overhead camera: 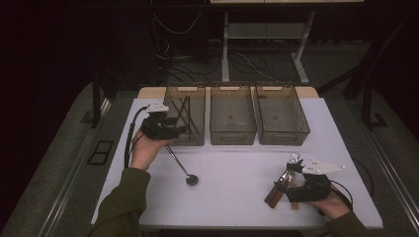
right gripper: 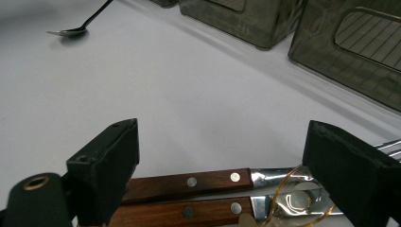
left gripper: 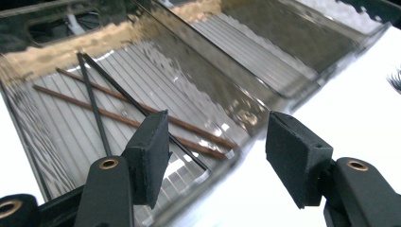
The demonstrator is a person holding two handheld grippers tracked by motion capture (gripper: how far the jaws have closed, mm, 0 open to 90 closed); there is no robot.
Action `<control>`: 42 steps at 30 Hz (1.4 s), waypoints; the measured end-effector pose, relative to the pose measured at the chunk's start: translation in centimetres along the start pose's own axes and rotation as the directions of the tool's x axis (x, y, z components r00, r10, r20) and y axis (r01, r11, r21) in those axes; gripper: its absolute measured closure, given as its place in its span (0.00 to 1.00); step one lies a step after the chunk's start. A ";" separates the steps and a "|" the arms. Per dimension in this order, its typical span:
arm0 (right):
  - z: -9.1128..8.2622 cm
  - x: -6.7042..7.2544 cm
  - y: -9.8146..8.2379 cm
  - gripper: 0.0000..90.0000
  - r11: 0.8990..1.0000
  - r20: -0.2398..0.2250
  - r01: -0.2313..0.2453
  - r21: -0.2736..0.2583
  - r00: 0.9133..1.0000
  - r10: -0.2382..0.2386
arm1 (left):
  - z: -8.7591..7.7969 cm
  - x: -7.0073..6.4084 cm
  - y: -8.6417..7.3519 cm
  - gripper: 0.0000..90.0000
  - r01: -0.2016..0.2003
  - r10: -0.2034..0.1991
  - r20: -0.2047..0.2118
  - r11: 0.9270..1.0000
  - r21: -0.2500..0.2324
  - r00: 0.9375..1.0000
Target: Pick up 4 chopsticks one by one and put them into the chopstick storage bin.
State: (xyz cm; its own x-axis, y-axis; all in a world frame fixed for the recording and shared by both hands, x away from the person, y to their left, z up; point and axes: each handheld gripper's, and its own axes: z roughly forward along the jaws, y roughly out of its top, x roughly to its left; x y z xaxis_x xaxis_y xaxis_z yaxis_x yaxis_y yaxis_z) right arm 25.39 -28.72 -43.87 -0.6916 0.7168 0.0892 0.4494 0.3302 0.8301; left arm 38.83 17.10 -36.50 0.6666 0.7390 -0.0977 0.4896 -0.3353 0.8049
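Two brown and two black chopsticks (left gripper: pixel 142 118) lie in the left clear bin (overhead camera: pixel 174 98), also seen as chopsticks (overhead camera: pixel 184 112) from above. My left gripper (overhead camera: pixel 179 130) hovers at that bin's front edge; in the left gripper view the left gripper (left gripper: pixel 215 158) is open with nothing between its pads. Two wooden-handled pieces of cutlery (overhead camera: pixel 280 186) lie side by side near the table's front right. My right gripper (right gripper: pixel 224 146) stands open around the cutlery handles (right gripper: pixel 189 182), and its pads do not press on them. A thin band loops around the metal part.
A metal spoon (overhead camera: pixel 184 169) lies on the white table (overhead camera: pixel 237 197) in front of the left bin, seen far off as the spoon (right gripper: pixel 78 26). The middle bin (overhead camera: pixel 232 134) and right bin (overhead camera: pixel 282 137) stand at the back. Table legs and cables lie beyond.
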 end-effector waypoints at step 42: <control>0.1 0.0 -0.1 0.13 1.000 0.003 -0.004 0.009 1.000 0.004 | 2.6 -0.7 -6.8 0.99 -0.095 0.103 -0.029 0.975 0.203 0.994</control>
State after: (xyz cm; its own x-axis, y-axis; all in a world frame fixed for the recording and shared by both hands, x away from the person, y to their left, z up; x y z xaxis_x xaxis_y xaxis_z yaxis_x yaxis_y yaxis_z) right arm 25.38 -28.65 -43.96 -0.6883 0.7198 0.0906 0.4569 0.3331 0.8248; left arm 36.47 17.31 -43.46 0.6967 0.7174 0.0028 0.5278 -0.5152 0.6753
